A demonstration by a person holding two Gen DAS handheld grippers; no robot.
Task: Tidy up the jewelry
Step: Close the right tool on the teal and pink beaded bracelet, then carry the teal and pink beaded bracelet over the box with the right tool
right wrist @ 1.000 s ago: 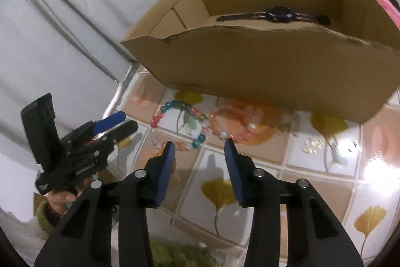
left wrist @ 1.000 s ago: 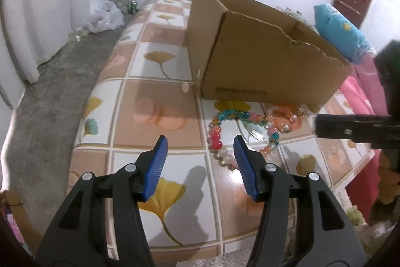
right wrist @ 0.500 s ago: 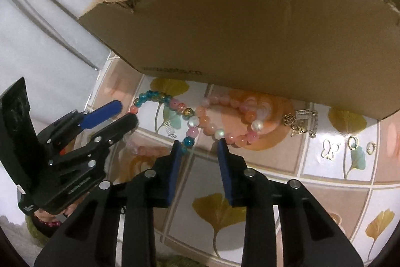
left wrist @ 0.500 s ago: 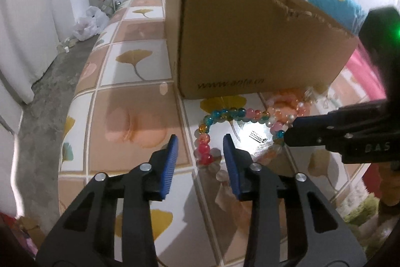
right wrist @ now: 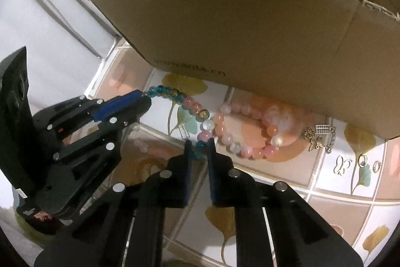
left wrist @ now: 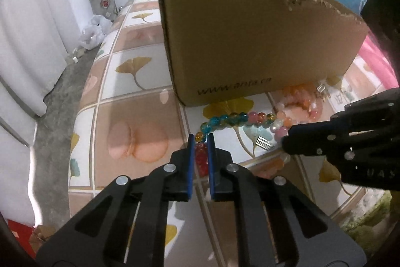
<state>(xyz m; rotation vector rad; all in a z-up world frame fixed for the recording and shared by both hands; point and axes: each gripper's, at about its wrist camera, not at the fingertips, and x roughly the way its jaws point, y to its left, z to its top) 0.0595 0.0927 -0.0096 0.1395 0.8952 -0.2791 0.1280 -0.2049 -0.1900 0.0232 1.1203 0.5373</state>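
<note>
A: Nearest item, left wrist view?

B: Left gripper [left wrist: 200,142], black with blue pads, jaws closing, clenched on the red beads of a multicoloured glass-bead bracelet [left wrist: 235,118]. The strand ran from the pads toward two o'clock across the glossy tabletop of ginkgo-leaf printed tiles [left wrist: 130,101].

A: And the other claw?

B: Right gripper [right wrist: 198,147], same make, grasping a teal bead of that same bracelet [right wrist: 192,104] at its opposite end; it was fully closed down on the bead. In its view the left gripper [right wrist: 143,98] entered from nine o'clock.

A: Next out?

B: A small silver abacus-shaped charm [left wrist: 262,142] lay inside the bracelet's loop. At two o'clock of the right gripper, a pink and orange bead bracelet [right wrist: 250,137], touching the first. Beyond it at three o'clock, a gold chain with leaf charms [right wrist: 318,138], then small metal rings and a butterfly piece [right wrist: 360,162].

A: Farthest?

B: A brown cardboard box with a torn rim [left wrist: 250,41], standing just behind the jewelry at twelve o'clock.
</note>
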